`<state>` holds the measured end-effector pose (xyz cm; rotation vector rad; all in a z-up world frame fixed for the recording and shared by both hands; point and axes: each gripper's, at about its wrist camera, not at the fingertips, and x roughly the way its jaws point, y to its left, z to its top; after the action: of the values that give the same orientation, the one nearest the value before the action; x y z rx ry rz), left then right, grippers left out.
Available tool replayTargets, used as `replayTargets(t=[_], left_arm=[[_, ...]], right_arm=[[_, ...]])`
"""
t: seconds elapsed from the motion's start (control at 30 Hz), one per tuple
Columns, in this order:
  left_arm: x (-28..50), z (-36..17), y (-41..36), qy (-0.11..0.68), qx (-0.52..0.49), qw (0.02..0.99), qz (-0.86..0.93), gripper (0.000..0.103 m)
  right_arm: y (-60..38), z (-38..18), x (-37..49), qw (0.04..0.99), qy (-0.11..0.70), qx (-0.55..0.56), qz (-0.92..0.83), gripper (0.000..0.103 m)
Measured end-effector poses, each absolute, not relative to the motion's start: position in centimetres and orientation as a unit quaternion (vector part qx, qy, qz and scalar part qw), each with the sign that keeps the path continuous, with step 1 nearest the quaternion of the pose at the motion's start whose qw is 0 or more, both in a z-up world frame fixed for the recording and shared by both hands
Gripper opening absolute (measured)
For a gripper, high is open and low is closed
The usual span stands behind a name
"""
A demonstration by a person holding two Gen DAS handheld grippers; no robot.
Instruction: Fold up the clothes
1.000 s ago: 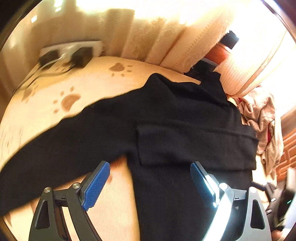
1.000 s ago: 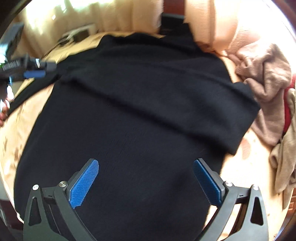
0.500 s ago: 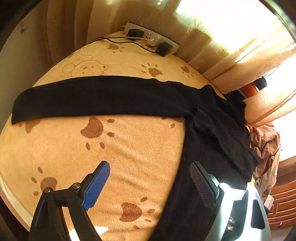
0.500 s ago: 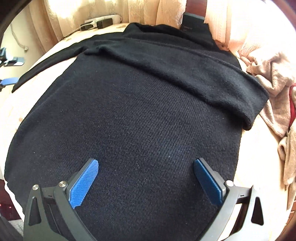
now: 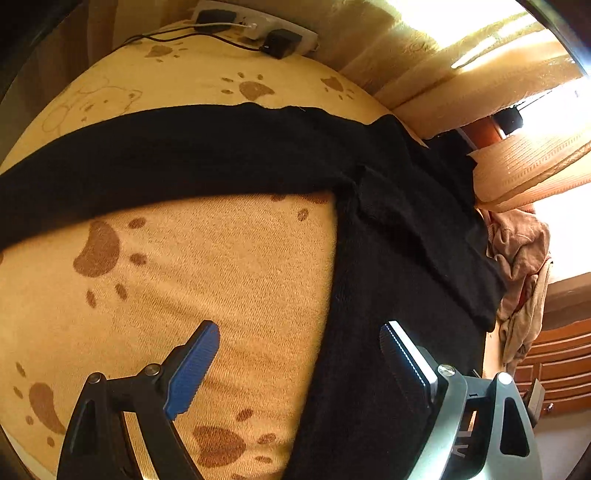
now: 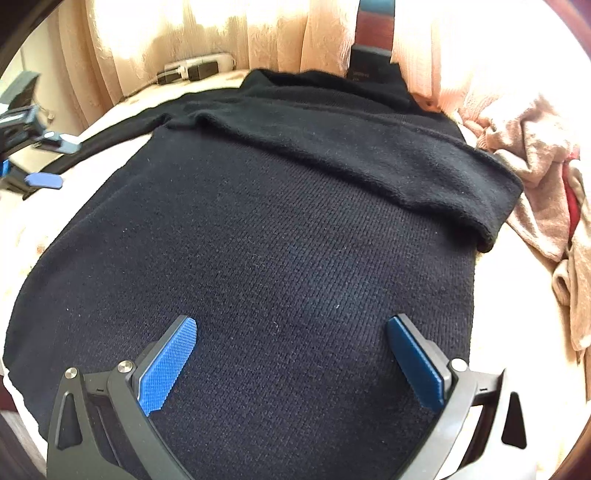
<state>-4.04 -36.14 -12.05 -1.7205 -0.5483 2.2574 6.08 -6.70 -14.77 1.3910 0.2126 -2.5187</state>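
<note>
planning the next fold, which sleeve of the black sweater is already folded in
The right sleeve lies folded across the black sweater chest; the left sleeve stretches flat out over the paw-print blanket.

strong daylight comes through the curtains [image 6: 192,33] at the far side — blown out to white at the upper right of the left wrist view. the black sweater [image 6: 280,236] reads as near-featureless dark there, yet its knit is sharp in the right wrist view. fisheye bending curves the edges, dark corners — slight blur at far left.
</note>
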Motion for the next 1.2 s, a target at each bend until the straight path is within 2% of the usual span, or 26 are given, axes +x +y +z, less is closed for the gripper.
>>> replayTargets(t=[0.23,0.33,0.5,0.7,0.93,1.03,1.07,1.13,1.2], left_arm=[[-6.8,-13.7,-34.1,-0.173,-0.603,0.153,0.764,0.091],[-7.5,-13.5,-33.1,-0.134,-0.594,0.162,0.777,0.091],[-8.7,-13.1,-32.1,-0.077,-0.581,0.166,0.793,0.091],[-10.0,-13.4,-31.7,-0.074,-0.584,0.174,0.79,0.091],[-11.5,-13.5,-31.8,-0.077,-0.589,0.184,0.783,0.091],[-11.8,-13.4,-31.7,-0.082,-0.592,0.185,0.78,0.091],[-11.9,-13.3,-31.6,-0.084,-0.594,0.185,0.779,0.091],[-12.3,-13.2,-31.6,-0.093,-0.596,0.191,0.775,0.091],[-12.6,-12.9,-31.5,-0.1,-0.595,0.197,0.773,0.091]], right_arm=[[-7.3,-14.0,5.0,0.12,0.076,0.523,-0.841,0.103],[-6.4,-11.8,2.5,0.142,0.034,0.533,-0.834,0.103],[-1.6,-8.6,-3.6,0.109,-0.025,0.503,-0.857,0.103],[2.9,-11.0,-14.5,0.052,-0.128,0.49,-0.861,0.095],[5.6,-13.5,-22.2,-0.023,-0.155,0.48,-0.863,0.091],[5.3,-14.1,-23.6,-0.019,-0.163,0.486,-0.858,0.071],[5.1,-14.3,-24.0,-0.018,-0.162,0.491,-0.856,0.061],[4.7,-14.8,-24.6,-0.019,-0.156,0.5,-0.852,0.053],[4.6,-14.8,-24.6,-0.023,-0.151,0.498,-0.854,0.041]])
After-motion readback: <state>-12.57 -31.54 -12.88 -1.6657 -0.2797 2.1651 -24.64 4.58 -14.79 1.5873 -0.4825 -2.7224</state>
